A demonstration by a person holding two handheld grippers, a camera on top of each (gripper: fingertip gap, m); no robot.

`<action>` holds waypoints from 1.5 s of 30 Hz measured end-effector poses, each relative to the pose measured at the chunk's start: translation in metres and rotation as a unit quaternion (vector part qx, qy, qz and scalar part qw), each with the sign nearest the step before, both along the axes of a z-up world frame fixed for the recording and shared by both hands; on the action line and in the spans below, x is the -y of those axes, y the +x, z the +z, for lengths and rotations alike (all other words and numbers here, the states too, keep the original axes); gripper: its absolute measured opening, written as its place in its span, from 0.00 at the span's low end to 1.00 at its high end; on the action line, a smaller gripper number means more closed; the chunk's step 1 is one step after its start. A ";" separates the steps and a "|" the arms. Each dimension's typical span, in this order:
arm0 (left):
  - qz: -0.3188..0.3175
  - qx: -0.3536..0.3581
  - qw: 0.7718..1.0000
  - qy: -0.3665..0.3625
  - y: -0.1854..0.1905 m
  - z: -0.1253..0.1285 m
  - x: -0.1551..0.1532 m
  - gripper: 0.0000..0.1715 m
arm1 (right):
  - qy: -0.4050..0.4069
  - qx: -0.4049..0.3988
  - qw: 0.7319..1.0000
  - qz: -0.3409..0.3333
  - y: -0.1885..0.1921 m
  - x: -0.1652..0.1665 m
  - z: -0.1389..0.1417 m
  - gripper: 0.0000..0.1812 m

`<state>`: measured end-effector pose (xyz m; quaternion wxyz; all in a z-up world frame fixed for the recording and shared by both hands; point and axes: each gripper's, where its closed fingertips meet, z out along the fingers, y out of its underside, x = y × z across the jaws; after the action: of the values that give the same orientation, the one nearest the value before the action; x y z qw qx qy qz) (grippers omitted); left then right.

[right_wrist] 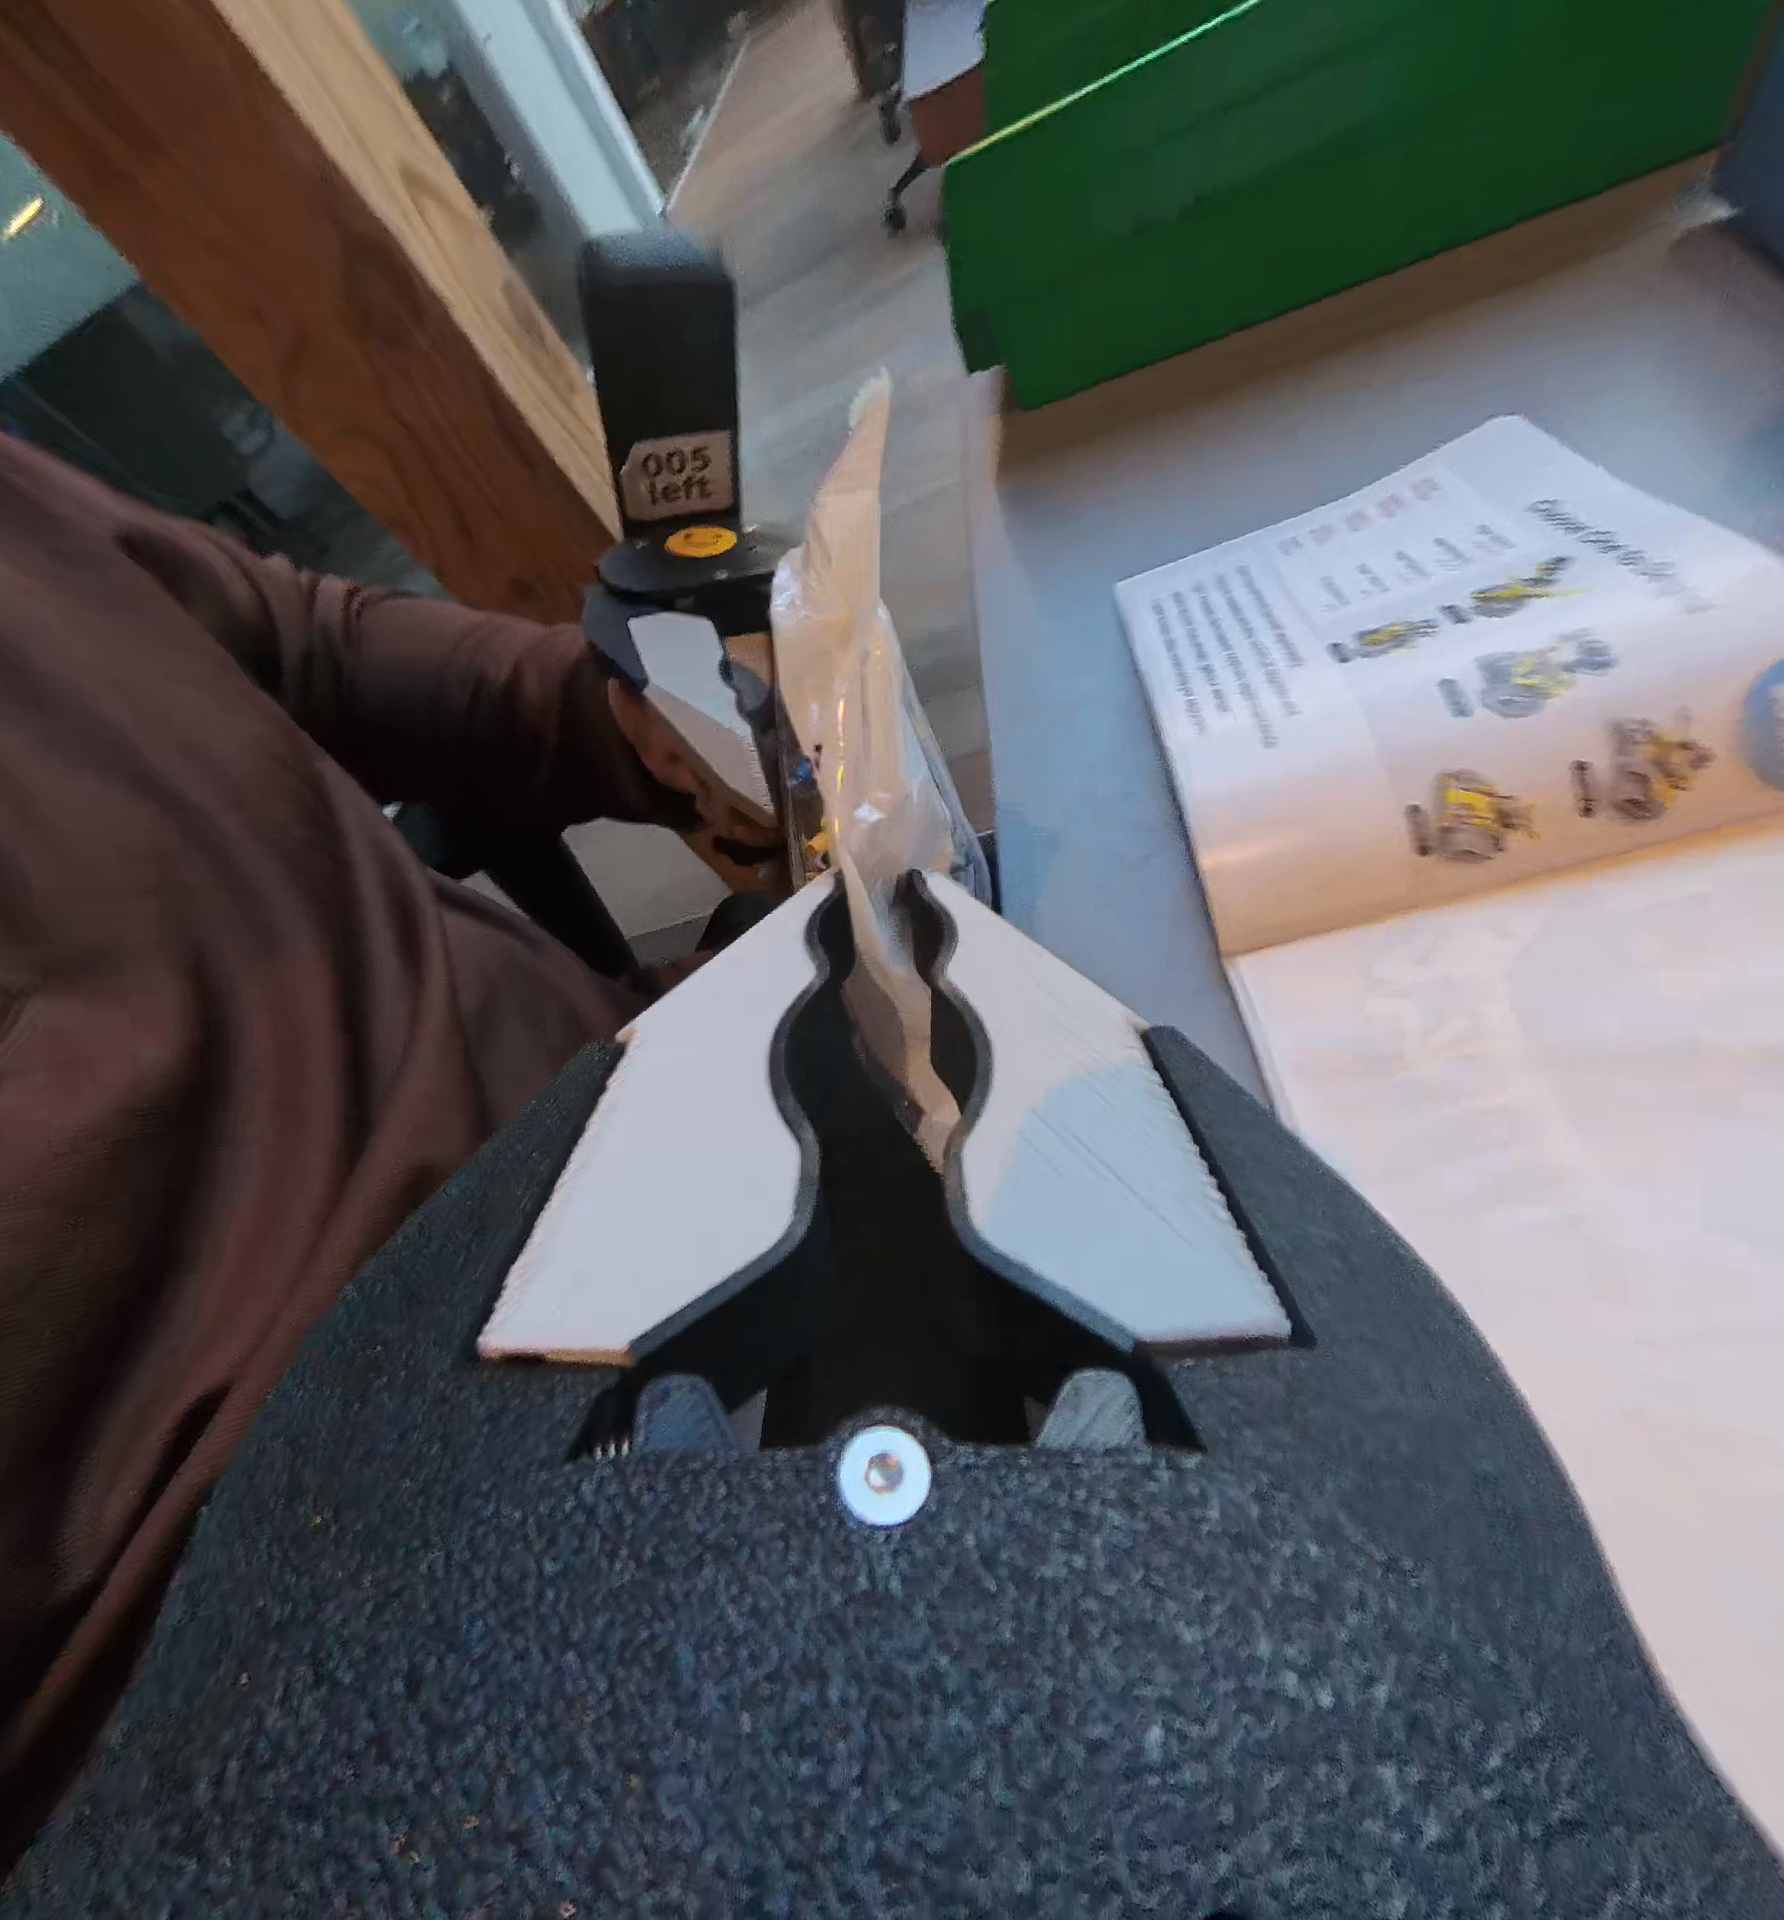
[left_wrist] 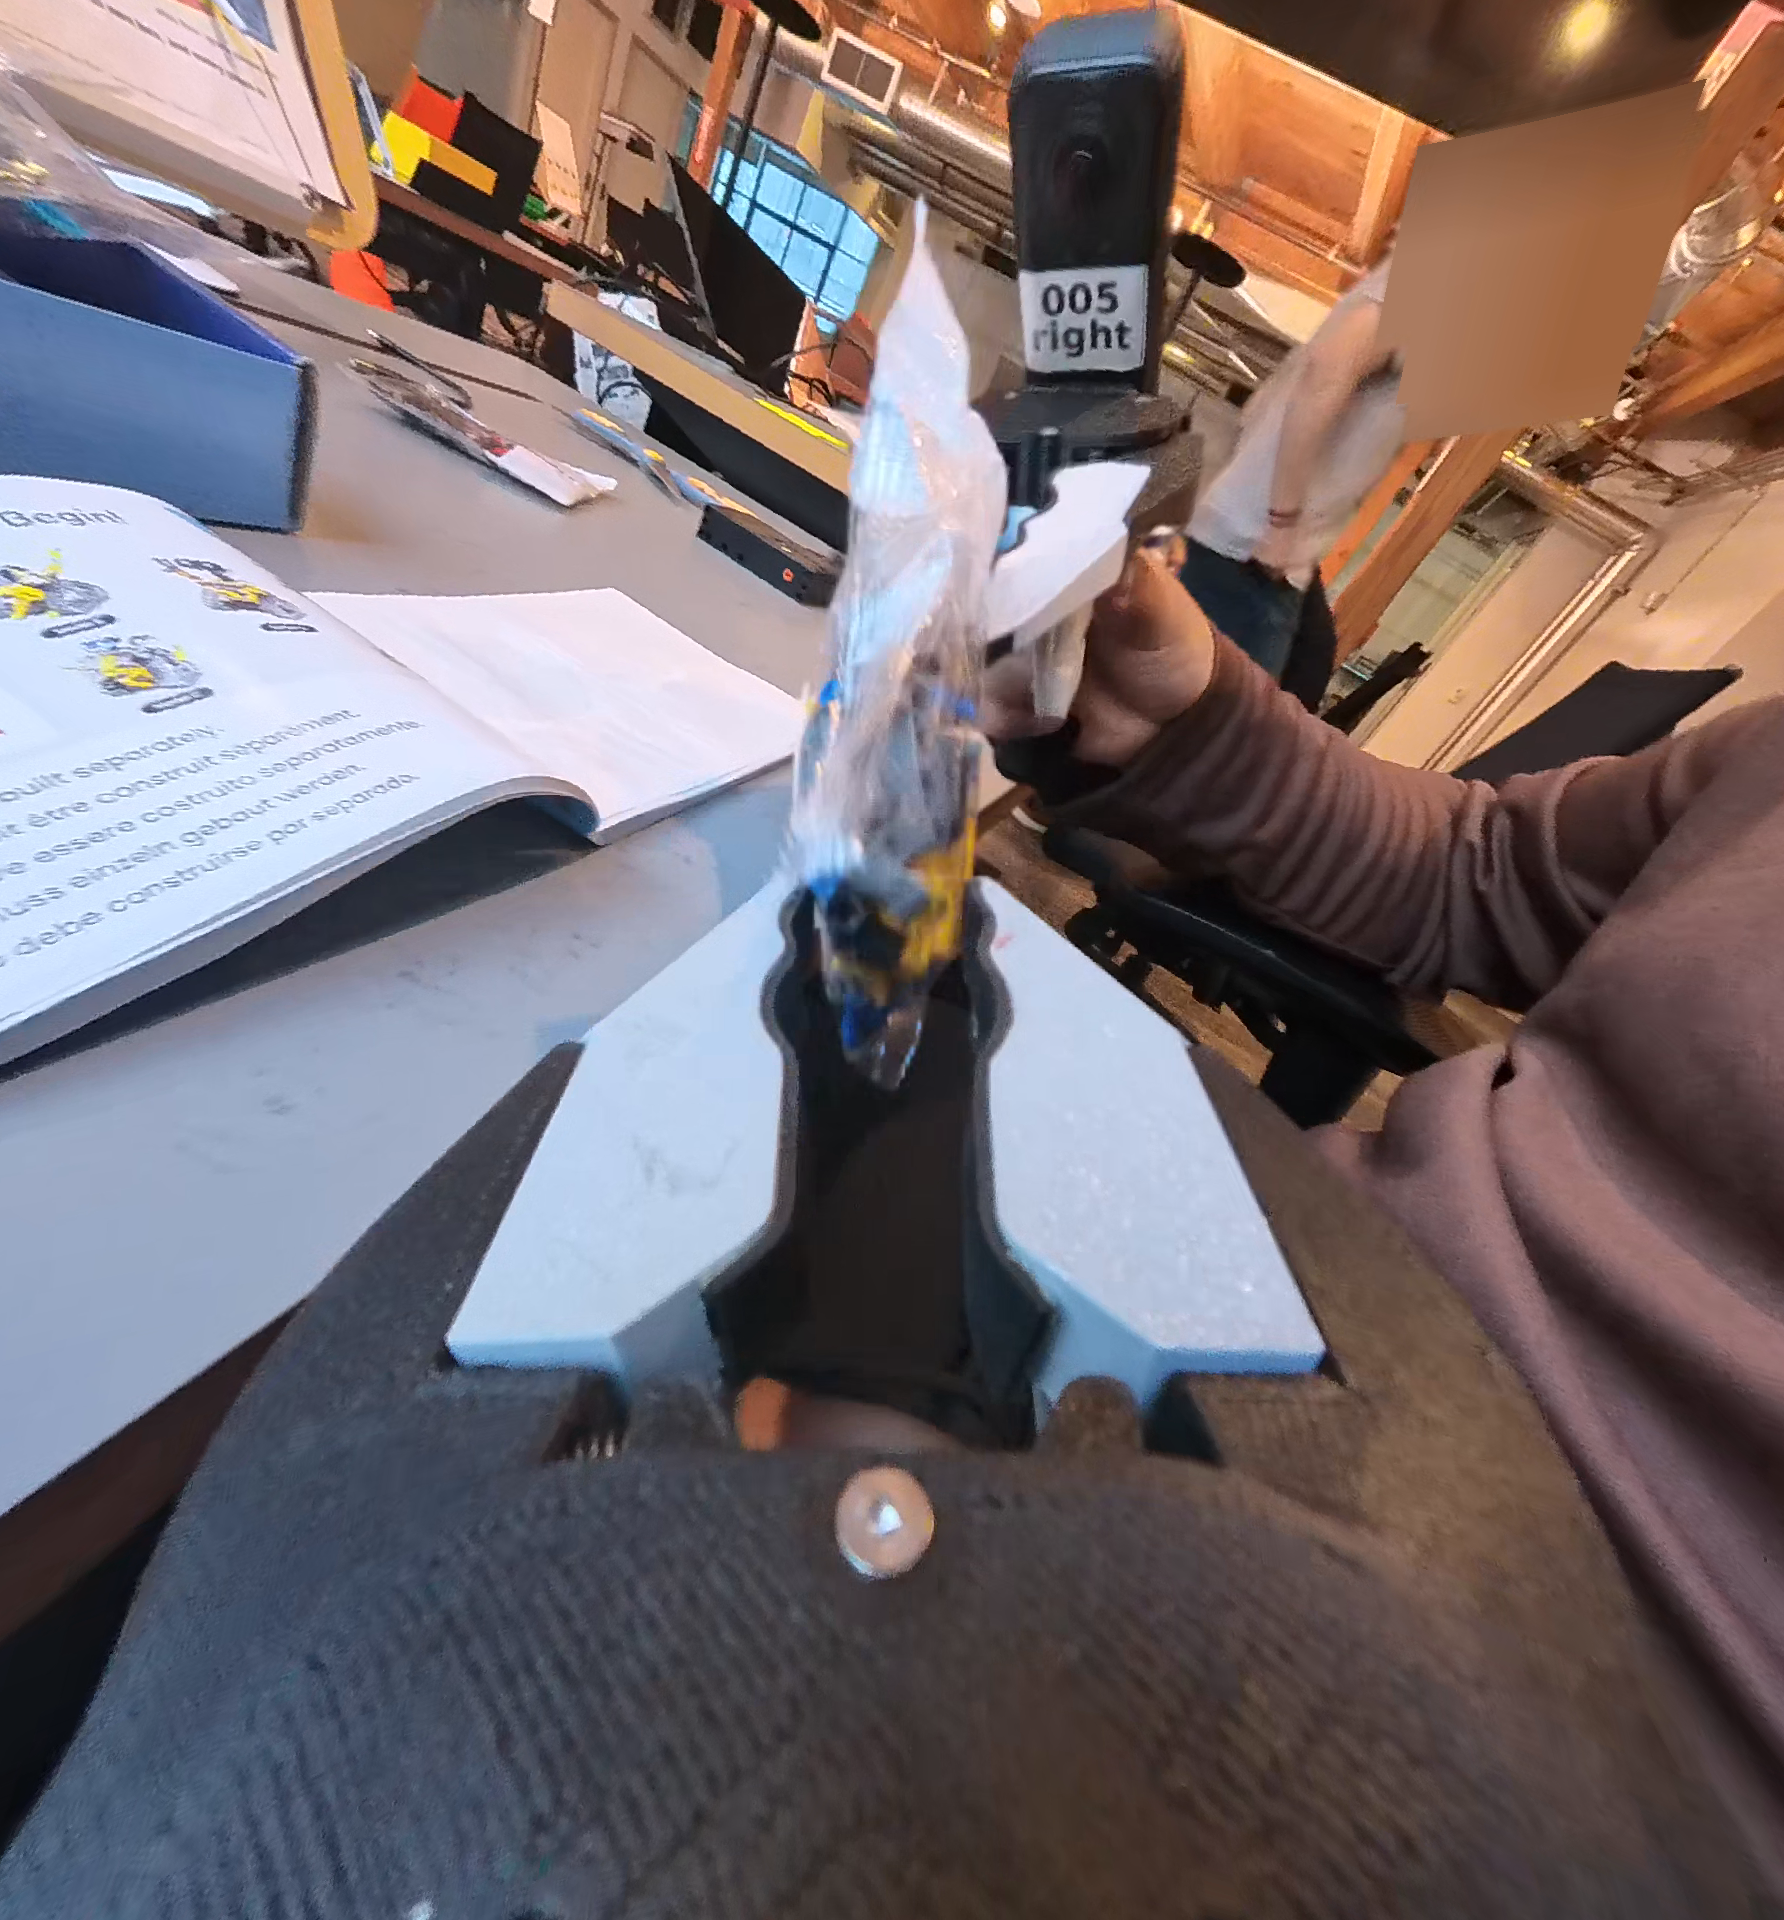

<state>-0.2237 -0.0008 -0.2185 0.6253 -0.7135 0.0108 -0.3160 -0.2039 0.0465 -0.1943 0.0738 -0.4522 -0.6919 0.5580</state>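
Clear plastic bag [left_wrist: 898,665], one, pinched by two grippers, left [left_wrist: 883,914] and right [right_wrist: 872,894], beside one open booklet [left_wrist: 244,707].

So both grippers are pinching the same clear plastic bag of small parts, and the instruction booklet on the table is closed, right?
Not quite: the instruction booklet lies open, as the left wrist view shows. The left gripper and right gripper do both pinch the clear plastic bag.

Printed label [left_wrist: 1083,317] on each cam [left_wrist: 1087,156] — booklet [left_wrist: 192,675] pgs w/ print too.
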 end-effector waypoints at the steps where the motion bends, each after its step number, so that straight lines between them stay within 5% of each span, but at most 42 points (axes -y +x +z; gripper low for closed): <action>1: 0.006 0.001 1.000 0.001 -0.003 0.001 0.000 0.15 | -0.006 0.000 1.000 -0.016 -0.001 -0.009 0.003 0.04; 6: 0.013 0.000 1.000 -0.002 -0.005 -0.001 -0.001 0.15 | -0.060 -0.024 0.992 -0.111 0.008 -0.070 0.043 0.04; 12: 0.001 -0.041 0.999 -0.013 0.006 -0.010 -0.002 0.14 | -0.115 -0.015 0.951 -0.288 0.071 -0.191 0.082 0.04; 21: -0.007 -0.065 0.997 -0.029 0.013 -0.020 -0.009 0.13 | -0.030 0.196 0.836 -0.511 0.178 -0.329 -0.055 0.08; 24: -0.009 -0.074 0.997 -0.034 0.014 -0.024 -0.011 0.13 | 0.001 0.206 0.820 -0.534 0.188 -0.342 -0.062 0.18; 28: -0.008 -0.090 0.995 -0.040 0.015 -0.029 -0.012 0.13 | 0.115 0.170 0.791 -0.576 0.193 -0.356 -0.027 0.24; 31: -0.010 -0.093 0.995 -0.044 0.016 -0.031 -0.013 0.13 | 0.147 0.111 0.856 -0.482 0.147 -0.307 0.000 0.25; 34: -0.013 -0.094 0.994 -0.047 0.017 -0.033 -0.014 0.13 | 0.155 0.096 0.934 -0.308 0.094 -0.223 -0.011 0.25; 38: -0.013 -0.099 0.994 -0.049 0.016 -0.035 -0.013 0.13 | 0.316 0.141 0.919 -0.190 0.078 -0.195 -0.062 0.23; 45: -0.011 -0.089 0.995 -0.049 0.014 -0.034 -0.010 0.13 | 0.420 0.106 0.898 -0.077 0.079 -0.169 -0.075 0.23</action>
<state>-0.2102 0.0093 -0.2526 0.5821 -0.7687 0.0589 -0.2585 -0.1249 0.2154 -0.2698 0.2259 -0.4878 -0.8285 0.1568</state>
